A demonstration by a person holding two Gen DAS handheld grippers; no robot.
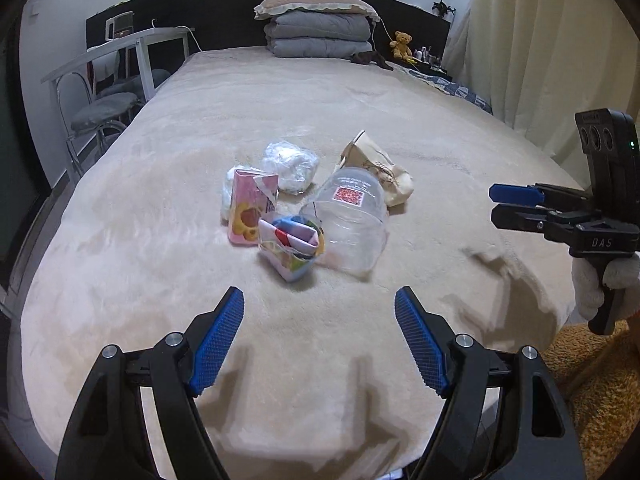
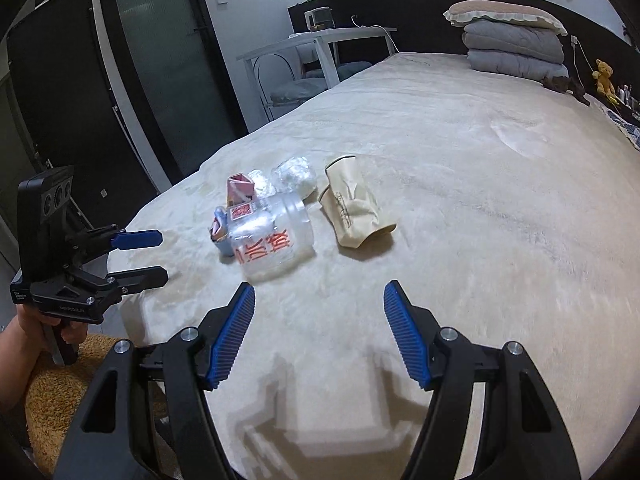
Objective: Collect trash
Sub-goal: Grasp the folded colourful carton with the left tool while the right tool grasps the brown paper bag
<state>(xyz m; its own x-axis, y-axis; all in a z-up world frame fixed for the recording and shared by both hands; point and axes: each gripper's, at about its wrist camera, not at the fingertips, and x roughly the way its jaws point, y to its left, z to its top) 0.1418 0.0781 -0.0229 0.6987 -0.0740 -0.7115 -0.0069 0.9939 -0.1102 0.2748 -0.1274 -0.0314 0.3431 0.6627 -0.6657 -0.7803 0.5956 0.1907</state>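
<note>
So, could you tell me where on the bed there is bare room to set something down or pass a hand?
The bedspread is bare between the trash pile and the folded bedding at the headboard, and between the pile and both open grippers. It is crowded mid-bed: pink carton, colourful carton, clear plastic jar, crumpled plastic bag and beige paper bag huddle together.

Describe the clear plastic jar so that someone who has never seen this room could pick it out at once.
On the wide beige bed, a small cluster of trash lies near the foot end. The clear plastic jar lies on its side in that cluster, between the crumpled tan paper bag and the colourful cartons. It alone is see-through, with red print on it.
</note>
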